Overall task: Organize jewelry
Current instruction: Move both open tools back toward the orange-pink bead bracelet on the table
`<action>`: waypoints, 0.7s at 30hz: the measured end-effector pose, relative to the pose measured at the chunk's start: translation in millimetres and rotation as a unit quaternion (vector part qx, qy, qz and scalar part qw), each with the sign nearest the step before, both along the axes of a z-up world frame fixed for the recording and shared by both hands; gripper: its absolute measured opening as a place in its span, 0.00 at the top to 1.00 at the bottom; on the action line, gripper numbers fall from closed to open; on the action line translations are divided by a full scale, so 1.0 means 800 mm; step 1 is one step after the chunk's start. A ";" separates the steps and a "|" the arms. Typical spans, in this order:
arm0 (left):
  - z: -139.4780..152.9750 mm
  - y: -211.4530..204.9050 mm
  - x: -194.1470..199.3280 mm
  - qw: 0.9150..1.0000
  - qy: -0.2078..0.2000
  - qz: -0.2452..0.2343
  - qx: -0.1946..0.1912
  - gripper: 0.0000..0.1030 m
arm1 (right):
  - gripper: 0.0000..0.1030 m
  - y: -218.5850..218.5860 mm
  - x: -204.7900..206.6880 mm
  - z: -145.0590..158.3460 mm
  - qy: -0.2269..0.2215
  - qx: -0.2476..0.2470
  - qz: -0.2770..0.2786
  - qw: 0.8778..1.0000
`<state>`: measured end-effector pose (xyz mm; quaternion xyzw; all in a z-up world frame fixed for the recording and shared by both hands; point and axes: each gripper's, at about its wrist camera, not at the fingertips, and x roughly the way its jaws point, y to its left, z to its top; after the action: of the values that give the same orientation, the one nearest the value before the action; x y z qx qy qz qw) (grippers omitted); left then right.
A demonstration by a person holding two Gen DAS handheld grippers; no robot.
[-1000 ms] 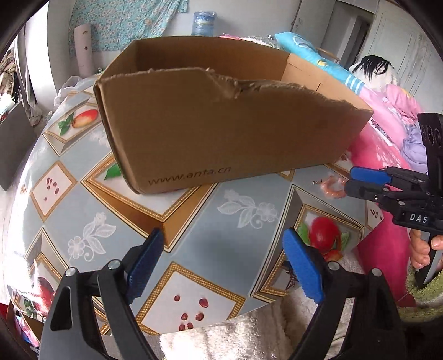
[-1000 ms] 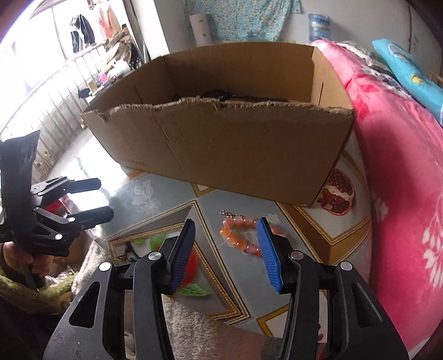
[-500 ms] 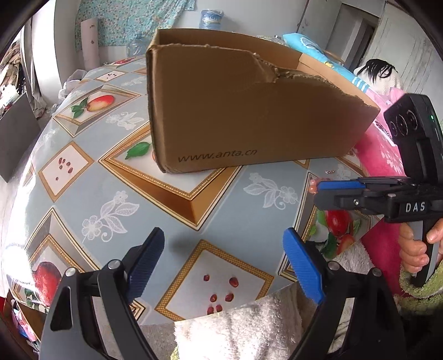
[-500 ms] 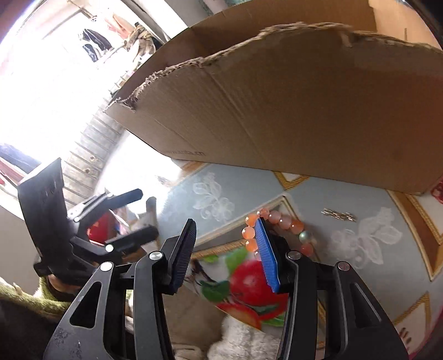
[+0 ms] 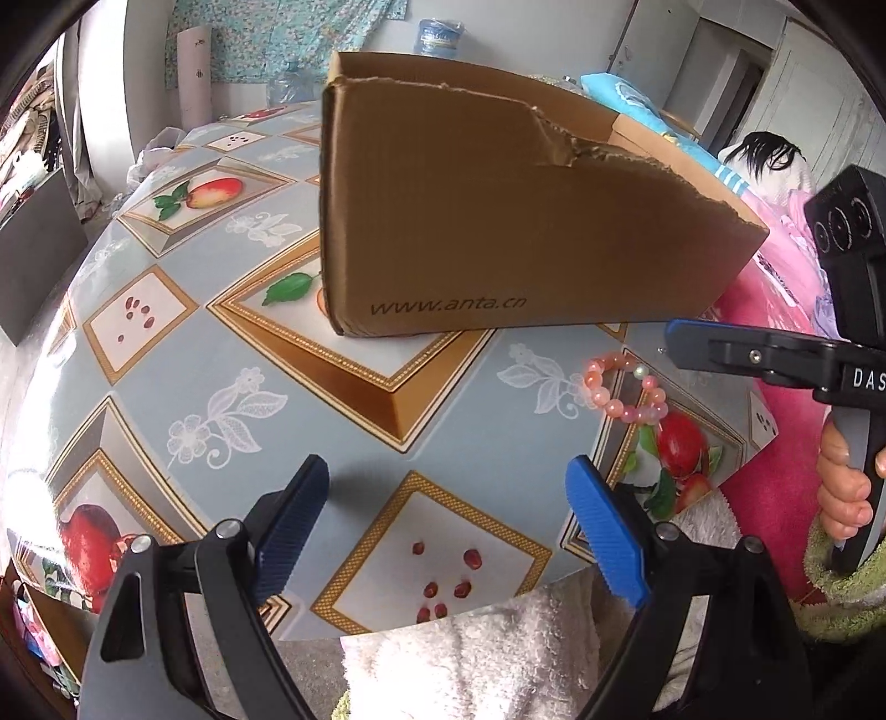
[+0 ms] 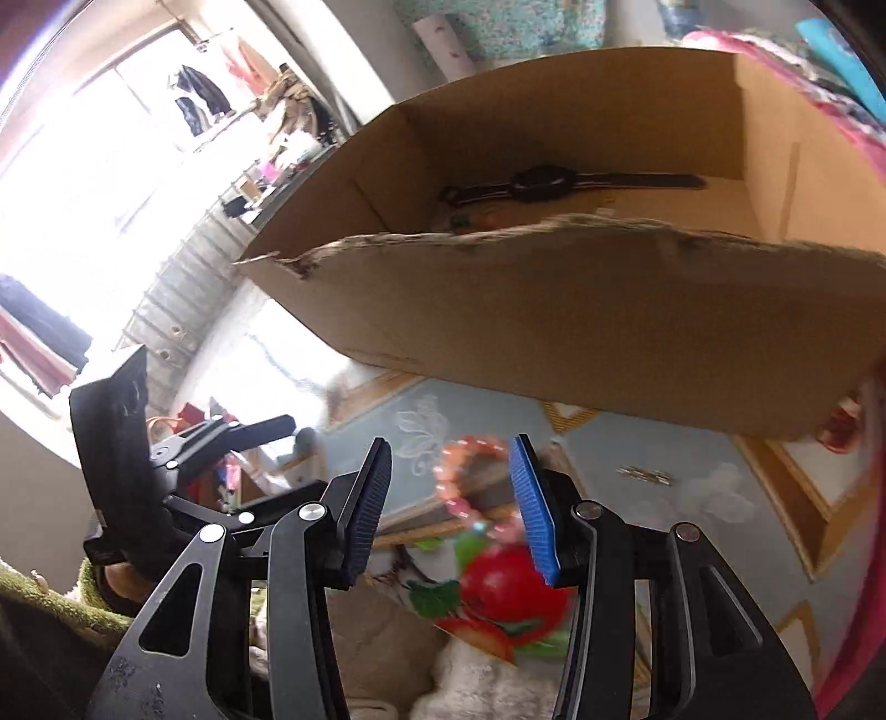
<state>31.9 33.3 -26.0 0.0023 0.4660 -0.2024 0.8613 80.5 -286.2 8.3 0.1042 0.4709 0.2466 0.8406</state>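
The right wrist view is looking over the torn front wall of the cardboard box and is showing a black watch lying flat inside it. The left wrist view is not showing the inside; it is showing the box's brown side with printed letters. The left wrist view is also showing a hand gripping the handle of the right tongs.

The left tongs are standing wide open over the bench, with nothing between the blue pads. They are touching nothing. From the other side, the left tongs are showing as black fingers off to the left.

The right tongs are standing about half open. The pink bead bracelet is showing between the two blue pads, but it is blurry there. In the left wrist view the bracelet is lying flat on the bench, just in front of the box and near its right corner, with the tongs up over it and not squeezing it. A small metal piece is lying on the bench to the right of the bracelet.

The bench is wearing a blue-grey cloth with fruit pictures and gold frames. A fluffy white towel is lying at the near edge. A pink blanket is sitting on the right. A flowery cloth is hanging on the far wall, and bright windows are on the left.
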 end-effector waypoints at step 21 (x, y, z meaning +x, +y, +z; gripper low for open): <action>-0.008 -0.072 0.023 0.993 0.016 0.021 0.115 0.05 | 0.13 -0.070 -0.001 -0.053 -0.007 -0.225 -0.139 0.964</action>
<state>50.1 -24.6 -32.2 0.0883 0.5002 -0.1288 0.8517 79.6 -342.1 -33.9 -0.0245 0.4894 0.0155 0.8716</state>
